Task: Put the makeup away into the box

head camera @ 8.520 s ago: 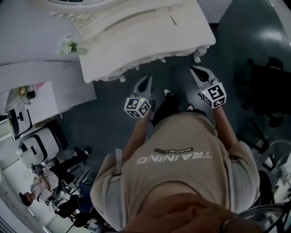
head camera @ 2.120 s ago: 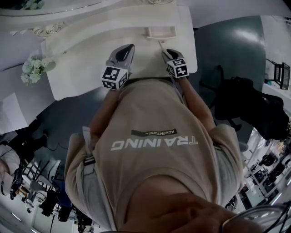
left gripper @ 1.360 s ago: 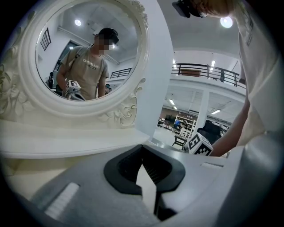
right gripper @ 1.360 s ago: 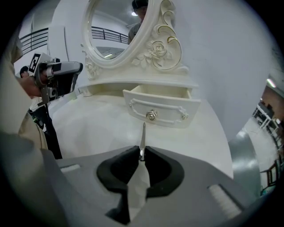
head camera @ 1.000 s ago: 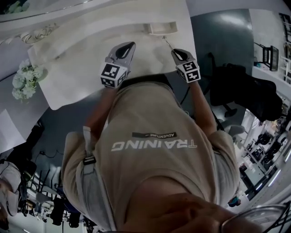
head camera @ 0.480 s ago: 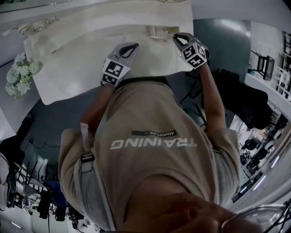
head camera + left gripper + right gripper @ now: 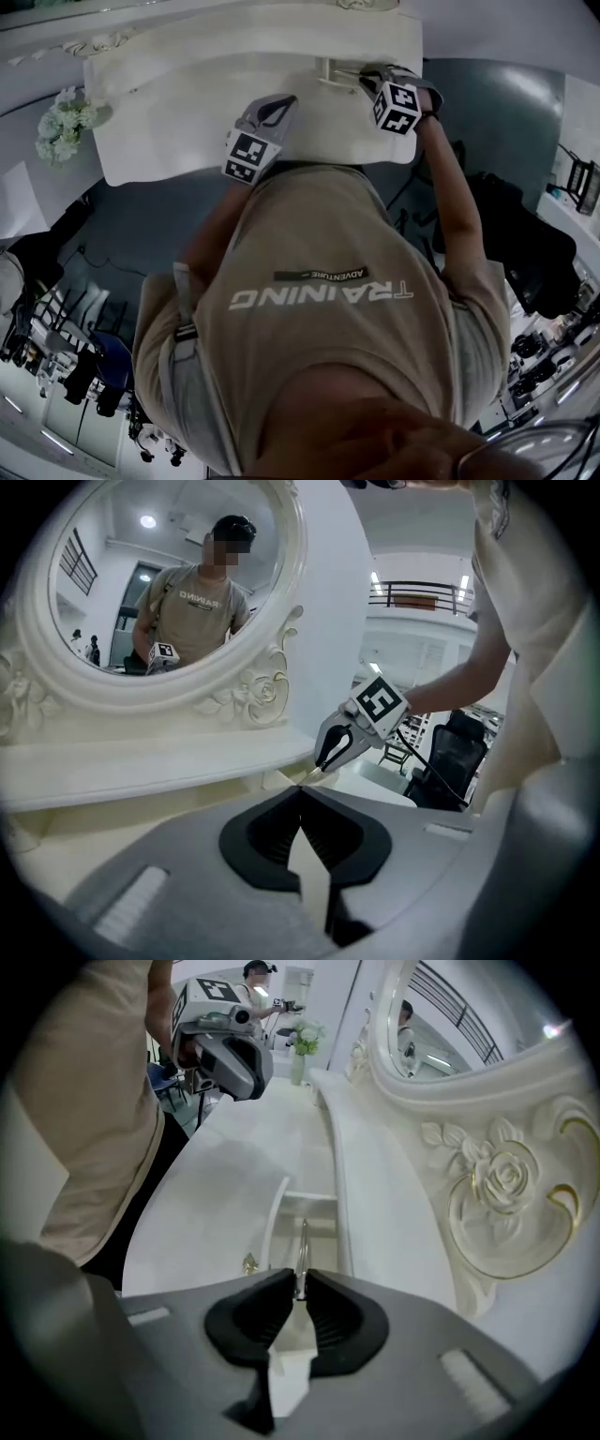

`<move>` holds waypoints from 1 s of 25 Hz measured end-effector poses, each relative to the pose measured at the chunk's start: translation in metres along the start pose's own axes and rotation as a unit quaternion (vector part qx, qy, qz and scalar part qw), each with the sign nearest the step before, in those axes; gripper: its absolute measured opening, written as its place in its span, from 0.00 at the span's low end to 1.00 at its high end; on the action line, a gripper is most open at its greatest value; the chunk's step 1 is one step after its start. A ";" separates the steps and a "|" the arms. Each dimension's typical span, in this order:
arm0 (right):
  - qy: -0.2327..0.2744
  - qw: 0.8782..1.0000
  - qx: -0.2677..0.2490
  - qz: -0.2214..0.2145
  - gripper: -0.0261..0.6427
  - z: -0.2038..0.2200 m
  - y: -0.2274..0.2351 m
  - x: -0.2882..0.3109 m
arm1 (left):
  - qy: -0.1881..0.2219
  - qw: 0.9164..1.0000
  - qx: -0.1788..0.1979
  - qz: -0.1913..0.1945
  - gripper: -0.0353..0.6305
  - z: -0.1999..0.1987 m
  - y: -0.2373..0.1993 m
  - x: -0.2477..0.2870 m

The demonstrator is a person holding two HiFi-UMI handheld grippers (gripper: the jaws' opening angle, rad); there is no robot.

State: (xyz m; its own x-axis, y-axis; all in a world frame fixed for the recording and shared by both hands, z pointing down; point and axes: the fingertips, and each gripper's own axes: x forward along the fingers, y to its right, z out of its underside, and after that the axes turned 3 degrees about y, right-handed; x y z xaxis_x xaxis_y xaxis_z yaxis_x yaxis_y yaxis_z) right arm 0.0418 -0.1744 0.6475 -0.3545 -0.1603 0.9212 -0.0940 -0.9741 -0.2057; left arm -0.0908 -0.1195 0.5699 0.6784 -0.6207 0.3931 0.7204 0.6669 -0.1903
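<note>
Right gripper [image 7: 300,1283] is clamped on the near end of a thin silvery makeup stick [image 7: 302,1241]. Left gripper [image 7: 300,791] has its jaws together, nothing in them, by the near edge of the white dressing table [image 7: 216,1185]. A tiny gold piece [image 7: 249,1263] lies just left of the small white open box [image 7: 277,1206]. The stick hangs over that box, not yet let go, so I reckon the drop is what's left. Its long axis runs away from me, tip aimed into the box.
</note>
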 end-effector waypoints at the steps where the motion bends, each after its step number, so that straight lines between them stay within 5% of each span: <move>1: 0.006 1.000 -0.003 0.004 0.11 0.001 0.000 0.001 | -0.005 1.000 0.004 -0.007 0.06 0.000 0.005 0.003; 7: 0.070 0.997 0.007 0.034 0.11 0.012 0.008 -0.007 | -0.017 0.998 0.026 -0.051 0.06 -0.012 0.033 0.024; 16: 0.144 0.983 0.036 0.106 0.15 0.014 0.011 -0.027 | -0.050 0.994 0.089 -0.032 0.06 -0.027 0.063 0.054; 21: 0.213 0.955 0.136 0.154 0.05 0.036 0.016 -0.053 | -0.050 0.996 0.076 -0.027 0.06 -0.034 0.074 0.082; 25: 0.274 0.914 0.234 0.185 0.05 0.054 0.008 -0.069 | -0.063 0.997 0.040 -0.023 0.06 -0.019 0.078 0.095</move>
State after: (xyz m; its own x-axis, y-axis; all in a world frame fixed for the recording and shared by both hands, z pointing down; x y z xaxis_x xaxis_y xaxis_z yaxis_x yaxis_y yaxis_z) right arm 0.1154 -0.1802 0.6003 -0.7062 -0.5141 0.4869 0.4897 -0.8513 -0.1885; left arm 0.0330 -0.1343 0.5757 0.6187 -0.5976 0.5100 0.7325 0.6734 -0.0996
